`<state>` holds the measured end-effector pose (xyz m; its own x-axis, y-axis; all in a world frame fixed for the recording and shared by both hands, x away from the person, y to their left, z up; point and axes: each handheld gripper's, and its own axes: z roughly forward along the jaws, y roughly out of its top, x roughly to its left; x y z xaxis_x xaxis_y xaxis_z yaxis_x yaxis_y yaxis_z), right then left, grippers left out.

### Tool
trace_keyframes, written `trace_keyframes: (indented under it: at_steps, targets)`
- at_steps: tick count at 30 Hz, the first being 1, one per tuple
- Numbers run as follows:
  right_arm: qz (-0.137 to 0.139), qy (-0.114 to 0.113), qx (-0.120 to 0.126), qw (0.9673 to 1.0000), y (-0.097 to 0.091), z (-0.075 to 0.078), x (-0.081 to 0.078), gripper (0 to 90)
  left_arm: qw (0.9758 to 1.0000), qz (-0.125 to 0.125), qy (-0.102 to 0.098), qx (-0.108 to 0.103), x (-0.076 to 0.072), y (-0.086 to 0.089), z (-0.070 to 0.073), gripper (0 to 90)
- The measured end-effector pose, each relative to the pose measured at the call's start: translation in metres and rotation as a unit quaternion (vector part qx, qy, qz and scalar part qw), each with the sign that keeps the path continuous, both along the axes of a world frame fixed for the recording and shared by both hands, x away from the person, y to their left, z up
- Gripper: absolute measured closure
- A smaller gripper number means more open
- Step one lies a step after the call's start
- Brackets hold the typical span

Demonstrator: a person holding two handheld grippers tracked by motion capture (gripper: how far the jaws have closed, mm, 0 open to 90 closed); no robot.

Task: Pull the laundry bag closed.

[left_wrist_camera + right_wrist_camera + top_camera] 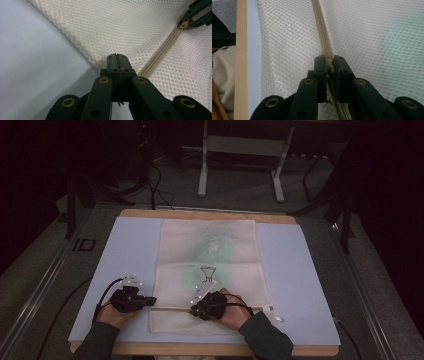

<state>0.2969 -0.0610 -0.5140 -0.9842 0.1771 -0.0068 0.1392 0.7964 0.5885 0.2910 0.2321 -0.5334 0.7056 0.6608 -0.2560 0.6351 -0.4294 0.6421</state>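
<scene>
A cream mesh bag (210, 265) lies flat on a pale blue mat (125, 250), with something green showing faintly through it. A zipper (172, 308) runs across its near end. My left gripper (150, 301) is at the bag's left edge, shut on the mesh (140, 30) right where the zipper (162, 52) ends. My left gripper (116, 62) shows its jaws pressed together on the fabric. Further along the zipper, my right gripper (194, 310) is shut on the zipper pull (329, 63). From the left gripper view, that right gripper (186, 21) holds the pull (183, 24).
The mat covers a wooden table whose edge (205, 214) shows at the back and its near edge (241, 50) beside a cream sleeve (222, 75). A white table frame (202, 170) stands on the floor behind. Cables trail off both grippers.
</scene>
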Motion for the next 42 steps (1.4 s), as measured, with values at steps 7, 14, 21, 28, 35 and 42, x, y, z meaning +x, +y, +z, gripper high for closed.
trace_keyframes:
  at_steps: [7,14,21,28,35,42]
  targets:
    - [-0.003,0.001,-0.004,1.0000,-0.008,0.001,0.001,82.2,1.0000,0.000,0.001,0.000,0.000,0.000,0.000,90.0]
    - [-0.004,0.000,-0.005,1.0000,-0.013,0.002,0.001,82.2,1.0000,0.000,0.001,0.000,0.000,0.000,0.000,90.0]
    - [-0.005,0.000,-0.009,1.0000,-0.019,0.003,0.002,82.2,1.0000,-0.001,0.001,-0.001,0.000,0.000,0.000,90.0]
    - [-0.007,0.000,-0.012,0.9999,-0.024,0.003,0.002,82.2,1.0000,0.000,0.001,-0.002,0.000,0.000,0.000,90.0]
    - [-0.009,-0.002,-0.014,0.9999,-0.029,0.004,0.002,82.2,1.0000,0.000,0.002,-0.002,0.000,0.000,0.000,90.0]
    - [-0.013,-0.002,-0.018,0.9998,-0.037,0.005,0.002,82.2,1.0000,0.000,0.002,-0.002,0.000,0.000,0.000,90.0]
